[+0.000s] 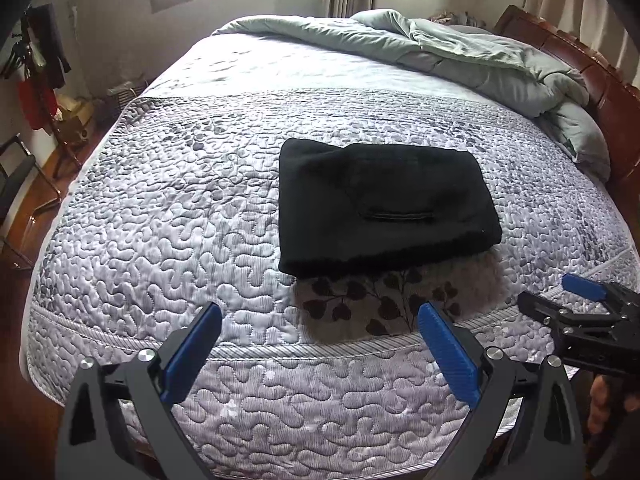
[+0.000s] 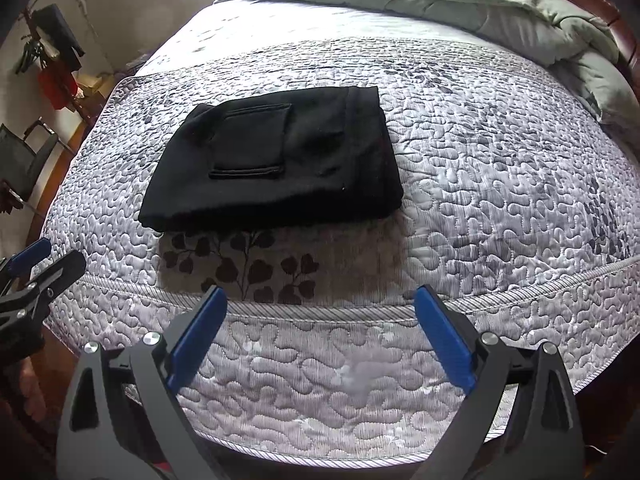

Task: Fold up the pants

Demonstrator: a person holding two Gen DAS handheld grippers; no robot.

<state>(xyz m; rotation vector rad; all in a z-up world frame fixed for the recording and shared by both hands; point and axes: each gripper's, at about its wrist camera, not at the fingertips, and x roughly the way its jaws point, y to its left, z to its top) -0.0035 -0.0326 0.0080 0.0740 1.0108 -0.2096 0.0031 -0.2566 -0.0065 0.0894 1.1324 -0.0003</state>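
Black pants [image 1: 380,204] lie folded into a compact rectangle on the quilted bedspread [image 1: 180,208], a back pocket facing up. In the right wrist view the pants [image 2: 280,156] sit left of centre. My left gripper [image 1: 320,312] is open and empty, held above the bed's near edge, short of the pants. My right gripper [image 2: 316,296] is open and empty, also above the near edge. The right gripper shows at the right of the left wrist view [image 1: 560,300]. The left gripper shows at the left edge of the right wrist view [image 2: 44,260].
A grey-green duvet [image 1: 460,48] is bunched along the far side by the brown headboard [image 1: 592,76]. A leaf-patterned cloth patch [image 1: 384,300] lies just in front of the pants. A chair [image 1: 20,184] and hanging clothes [image 1: 40,64] stand left of the bed.
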